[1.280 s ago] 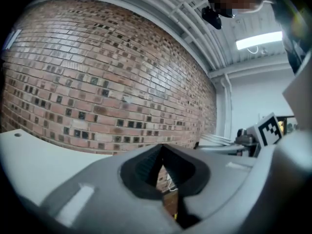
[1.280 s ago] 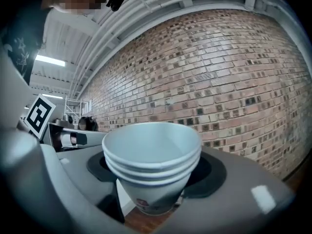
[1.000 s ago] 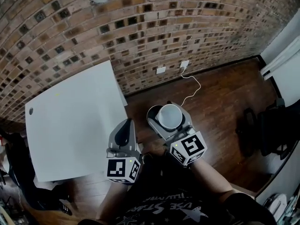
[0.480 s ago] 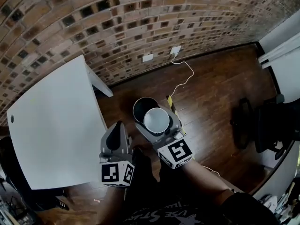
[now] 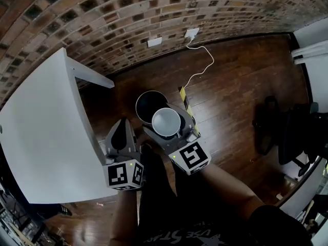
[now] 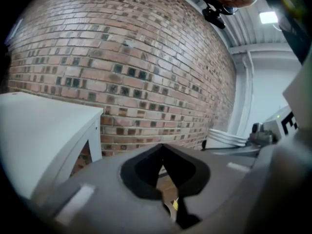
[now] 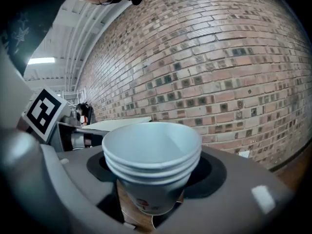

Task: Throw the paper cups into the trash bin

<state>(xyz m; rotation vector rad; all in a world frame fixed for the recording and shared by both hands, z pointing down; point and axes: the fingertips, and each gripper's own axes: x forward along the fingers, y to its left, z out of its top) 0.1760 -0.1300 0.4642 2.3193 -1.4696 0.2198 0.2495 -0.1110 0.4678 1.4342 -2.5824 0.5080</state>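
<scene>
A nested stack of white paper cups [image 5: 166, 122] stands upright between the jaws of my right gripper [image 5: 167, 125], which is shut on it. In the right gripper view the cups [image 7: 152, 155] fill the gap between the jaws, rims up, with print low on the side. The black round trash bin [image 5: 147, 102] stands on the wooden floor, and in the head view the cups overlap its near right rim. My left gripper [image 5: 123, 127] hangs just left of the bin. Its jaws meet with nothing between them [image 6: 164, 179].
A white table [image 5: 41, 132] stands to the left against the brick wall [image 5: 102, 19]. A white cable [image 5: 204, 65] runs from a wall socket across the floor. A yellow-black strip [image 5: 183, 97] lies beside the bin. Dark chairs [image 5: 289, 132] stand at the right.
Both grippers and the cups have come closer to the bin, which now shows more fully beyond the cups. The table has slid to the left of the view.
</scene>
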